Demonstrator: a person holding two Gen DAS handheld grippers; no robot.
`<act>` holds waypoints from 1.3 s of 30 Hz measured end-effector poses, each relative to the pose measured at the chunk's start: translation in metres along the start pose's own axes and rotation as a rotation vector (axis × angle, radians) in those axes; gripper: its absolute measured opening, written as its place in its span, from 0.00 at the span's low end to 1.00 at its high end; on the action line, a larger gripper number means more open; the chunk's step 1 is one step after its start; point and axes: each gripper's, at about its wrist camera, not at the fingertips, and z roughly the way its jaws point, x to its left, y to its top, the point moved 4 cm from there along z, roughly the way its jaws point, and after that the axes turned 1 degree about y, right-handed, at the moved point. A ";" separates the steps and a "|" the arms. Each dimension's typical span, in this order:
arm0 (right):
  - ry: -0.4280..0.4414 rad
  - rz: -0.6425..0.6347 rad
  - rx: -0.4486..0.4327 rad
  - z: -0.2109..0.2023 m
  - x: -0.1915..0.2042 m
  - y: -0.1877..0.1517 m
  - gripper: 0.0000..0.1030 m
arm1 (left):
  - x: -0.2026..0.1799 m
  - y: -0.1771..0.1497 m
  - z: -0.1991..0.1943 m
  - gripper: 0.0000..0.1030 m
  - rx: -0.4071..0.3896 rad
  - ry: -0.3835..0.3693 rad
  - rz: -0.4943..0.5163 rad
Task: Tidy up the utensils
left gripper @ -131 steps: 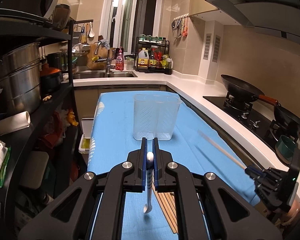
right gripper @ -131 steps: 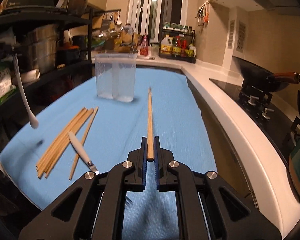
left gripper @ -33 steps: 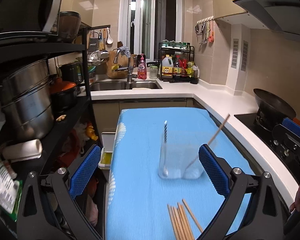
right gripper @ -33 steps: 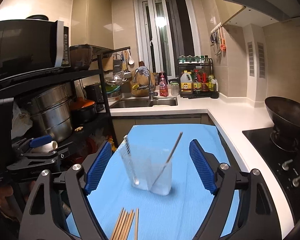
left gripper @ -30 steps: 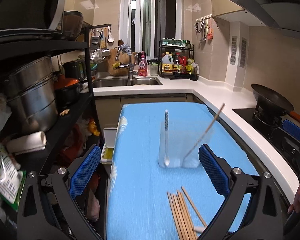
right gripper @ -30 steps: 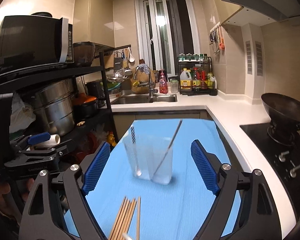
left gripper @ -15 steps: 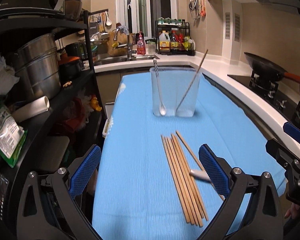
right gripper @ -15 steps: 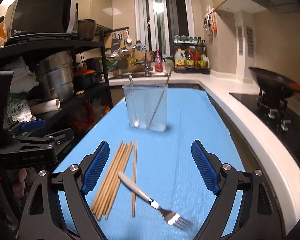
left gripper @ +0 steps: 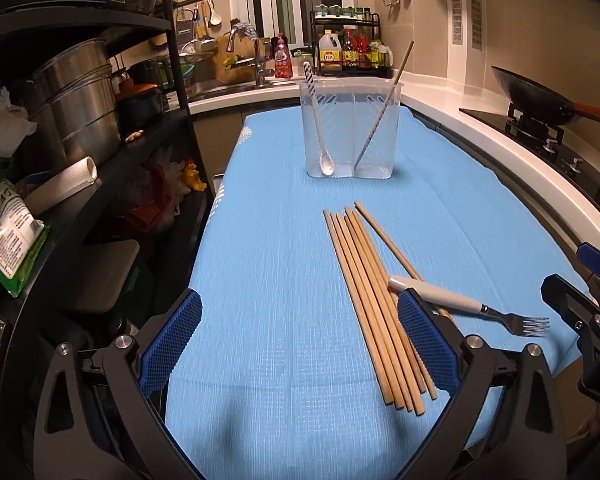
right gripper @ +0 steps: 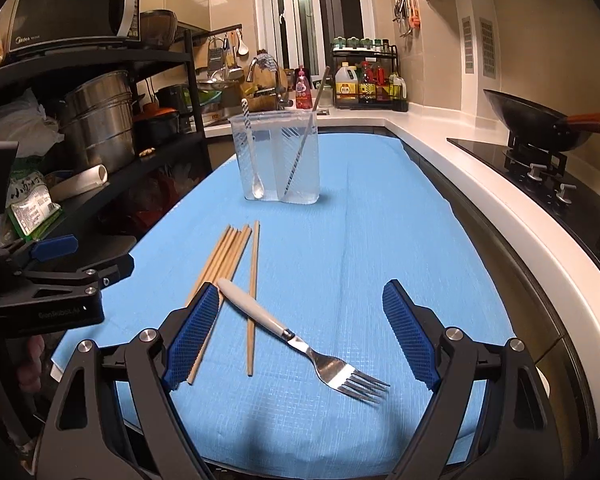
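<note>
Blue cloth [right gripper: 380,240] is seen with most utensils not yet sorted: a chopstick bundle [right gripper: 224,256] and a fork [right gripper: 296,340] lie at lower centre, fork handle across the sticks. Clear holder [right gripper: 278,156], upper centre, has two compartments: spoon [right gripper: 252,152] in the left one, one chopstick [right gripper: 304,136] in the right. Left gripper [left gripper: 298,354] and right gripper [right gripper: 300,340] are spread wide, nothing pinched.

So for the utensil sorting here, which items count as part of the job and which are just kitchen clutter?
Job: clear container holding a spoon and one chopstick; loose chopsticks and fork on the blue mat.

Clutter: wok, steel pots, microwave, condiment rack.
</note>
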 end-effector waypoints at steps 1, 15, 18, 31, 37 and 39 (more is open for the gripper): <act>-0.006 -0.009 0.011 0.004 -0.002 -0.003 0.81 | 0.000 -0.001 0.002 0.93 0.006 0.001 -0.001; -0.015 -0.114 0.190 0.055 -0.017 -0.042 0.81 | -0.004 -0.015 0.030 0.93 0.087 -0.016 -0.006; -0.010 -0.094 0.201 0.061 -0.018 -0.046 0.81 | -0.006 -0.016 0.034 0.93 0.096 -0.018 -0.003; 0.075 0.042 0.174 0.079 -0.015 -0.035 0.10 | -0.006 -0.023 0.040 0.93 0.123 -0.006 0.003; 0.035 0.215 0.136 0.075 -0.039 -0.036 0.51 | -0.007 -0.023 0.041 0.93 0.125 -0.007 0.006; 0.058 0.212 0.101 0.064 -0.039 -0.036 0.59 | -0.008 -0.024 0.042 0.93 0.124 -0.010 0.015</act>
